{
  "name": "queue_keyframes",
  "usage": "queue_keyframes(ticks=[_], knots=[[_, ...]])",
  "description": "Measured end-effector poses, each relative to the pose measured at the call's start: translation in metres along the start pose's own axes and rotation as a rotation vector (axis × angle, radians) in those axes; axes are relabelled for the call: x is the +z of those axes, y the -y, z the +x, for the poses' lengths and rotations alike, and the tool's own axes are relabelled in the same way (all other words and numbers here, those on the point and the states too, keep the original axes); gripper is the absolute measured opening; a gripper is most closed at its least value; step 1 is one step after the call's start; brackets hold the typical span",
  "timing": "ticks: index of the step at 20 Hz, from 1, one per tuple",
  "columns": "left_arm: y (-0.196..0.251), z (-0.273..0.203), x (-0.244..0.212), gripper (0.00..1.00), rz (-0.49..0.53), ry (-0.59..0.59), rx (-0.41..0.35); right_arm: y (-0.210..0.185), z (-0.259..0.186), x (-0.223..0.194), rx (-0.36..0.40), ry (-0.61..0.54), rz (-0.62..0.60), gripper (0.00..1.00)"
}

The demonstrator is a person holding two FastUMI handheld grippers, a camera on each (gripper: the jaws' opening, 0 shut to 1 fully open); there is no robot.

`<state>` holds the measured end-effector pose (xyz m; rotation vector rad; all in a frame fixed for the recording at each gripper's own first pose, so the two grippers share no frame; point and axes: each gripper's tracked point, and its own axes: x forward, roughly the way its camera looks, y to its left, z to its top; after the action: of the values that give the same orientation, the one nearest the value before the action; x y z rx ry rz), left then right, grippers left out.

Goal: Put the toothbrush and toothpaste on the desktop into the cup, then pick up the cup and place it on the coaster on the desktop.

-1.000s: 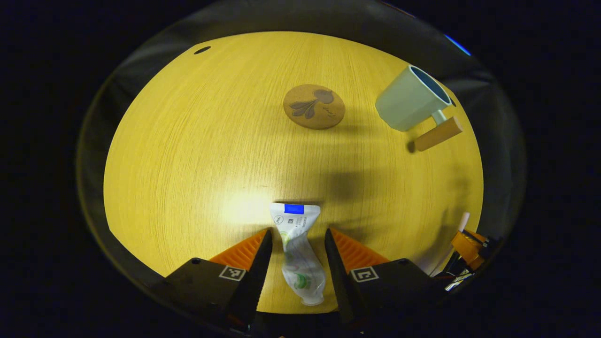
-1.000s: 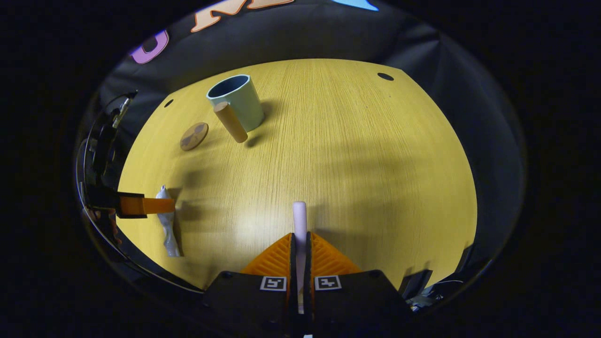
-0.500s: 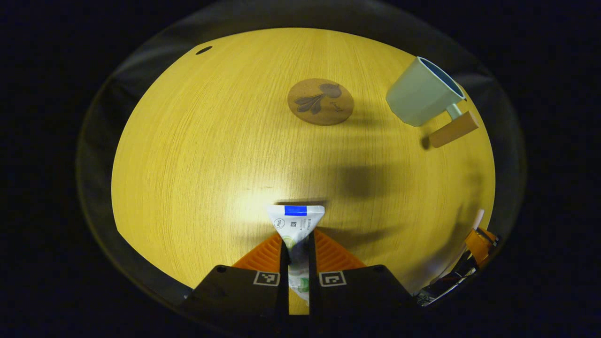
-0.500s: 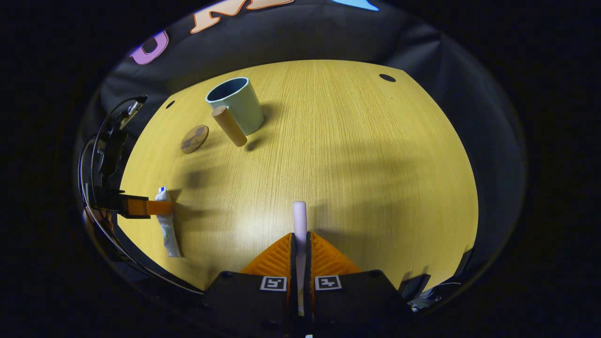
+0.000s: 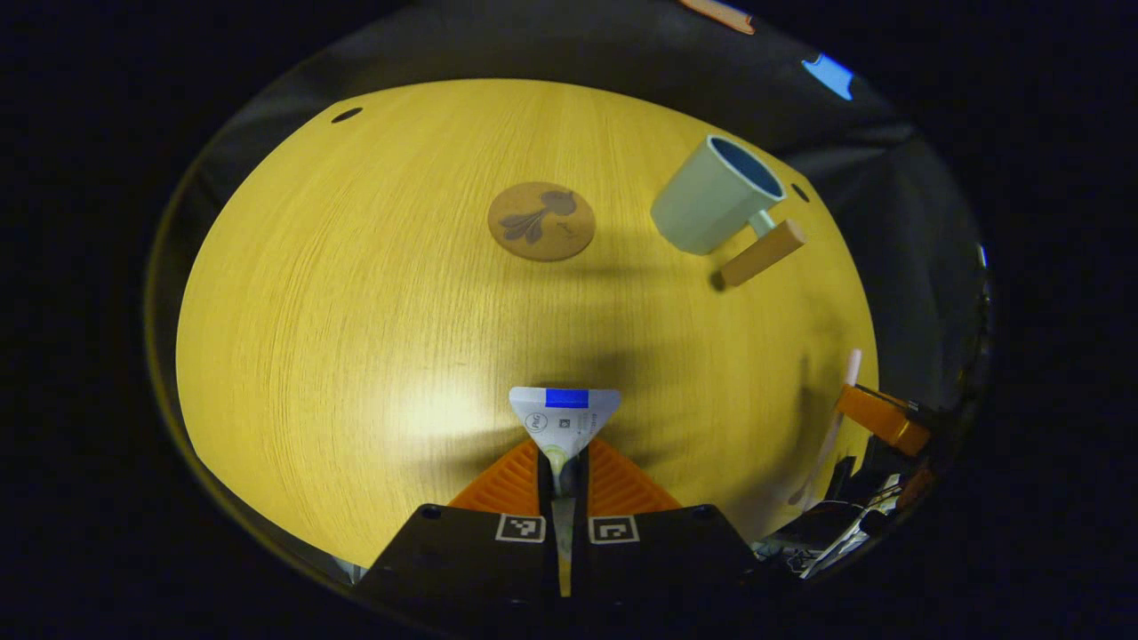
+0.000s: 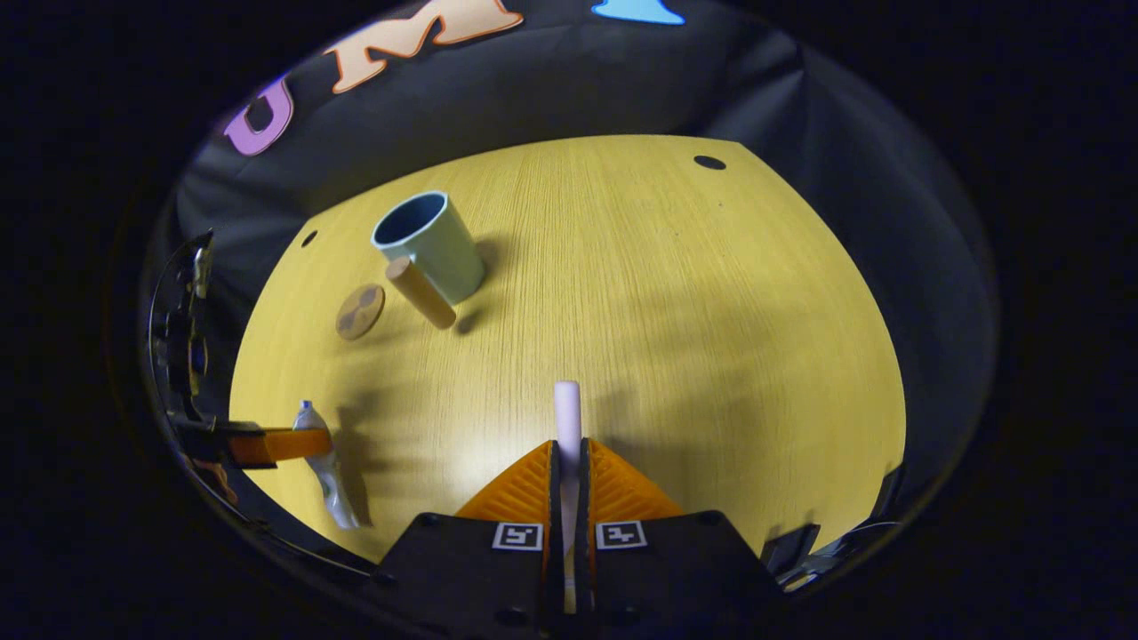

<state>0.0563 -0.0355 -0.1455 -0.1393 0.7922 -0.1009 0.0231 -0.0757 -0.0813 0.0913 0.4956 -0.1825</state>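
Note:
In the left gripper view my left gripper is shut on the white toothpaste tube, whose flat crimped end with a blue stripe sticks out past the orange fingers. In the right gripper view my right gripper is shut on the pale pink toothbrush, its end poking forward. The pale green cup with a wooden handle stands upright at the far right of the desk, also the cup in the right gripper view. The round cork coaster lies left of the cup.
The yellow wooden desktop has small dark holes near its far corners. At the right edge of the left gripper view the right gripper holds the toothbrush. At the left edge of the right gripper view the left gripper holds the tube.
My left gripper has closed on the toothpaste tube and lifted it off the desk. The right gripper keeps its hold on the toothbrush and has risen slightly.

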Motion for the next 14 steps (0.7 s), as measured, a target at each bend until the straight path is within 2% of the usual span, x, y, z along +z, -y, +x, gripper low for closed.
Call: queue_keyframes(ticks=[3, 6, 13, 14], knots=[[0.01, -0.022, 0.029, 0.03, 0.018, 0.11, -0.052, -0.014, -0.01, 0.035, 0.05, 0.113, 0.086, 0.07], [0.014, -0.039, 0.06, 0.03, 0.085, 0.24, -0.097, -0.039, -0.029, 0.077, 0.13, 0.261, 0.154, 0.07], [0.019, -0.069, 0.12, 0.01, 0.219, 0.464, -0.211, -0.095, -0.085, 0.171, 0.266, 0.577, 0.191, 0.07], [0.021, -0.073, 0.129, 0.03, 0.229, 0.502, -0.232, -0.102, -0.09, 0.187, 0.274, 0.625, 0.196, 0.07]])
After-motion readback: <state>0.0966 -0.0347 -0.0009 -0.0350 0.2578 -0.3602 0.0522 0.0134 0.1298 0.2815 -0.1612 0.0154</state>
